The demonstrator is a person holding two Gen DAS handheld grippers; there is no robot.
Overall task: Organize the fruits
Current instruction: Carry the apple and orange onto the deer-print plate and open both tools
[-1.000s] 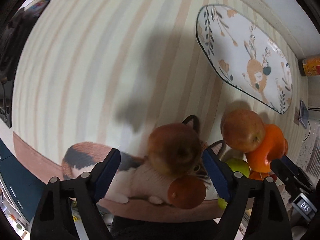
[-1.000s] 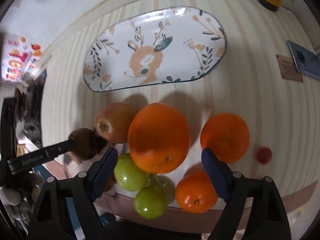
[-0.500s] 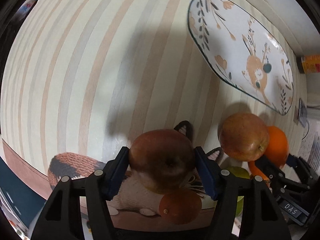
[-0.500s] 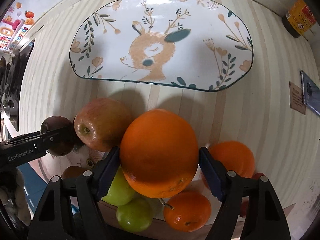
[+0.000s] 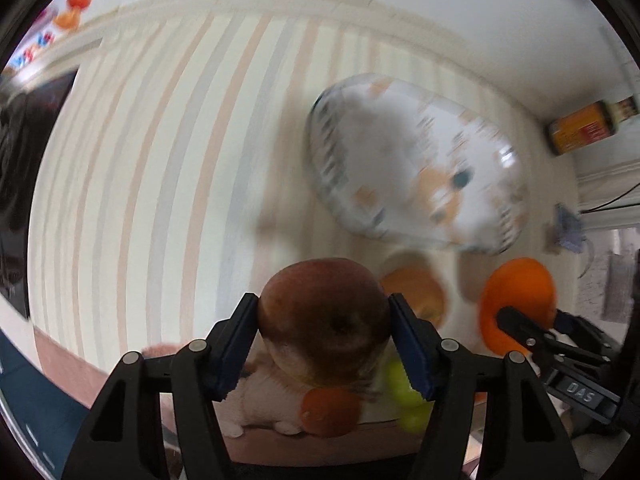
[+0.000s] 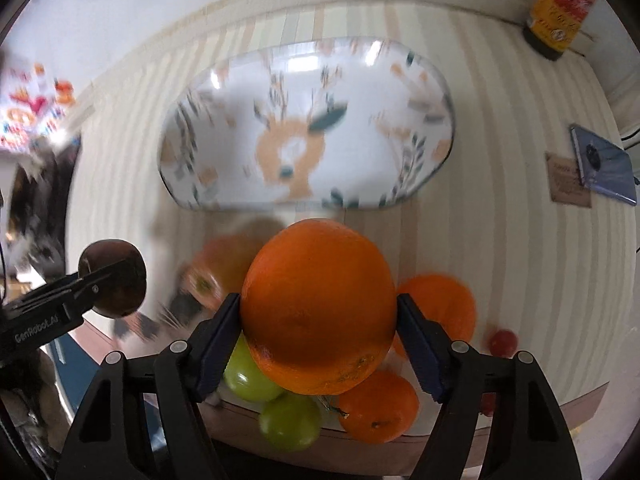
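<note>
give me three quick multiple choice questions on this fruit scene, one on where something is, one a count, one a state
1. Where is the yellow jar?
A. on the deer plate
B. at the table's far right corner, by the wall
C. among the fruit

2. How many green apples show in the right wrist view?
A. none
B. two
C. five

3. What does the right gripper hold?
A. nothing
B. a phone
C. a large orange

Answers:
1 B, it stands off the deer plate beside the wall.
2 B, green apples and lie under the orange.
3 C, both pads press its sides.
</note>
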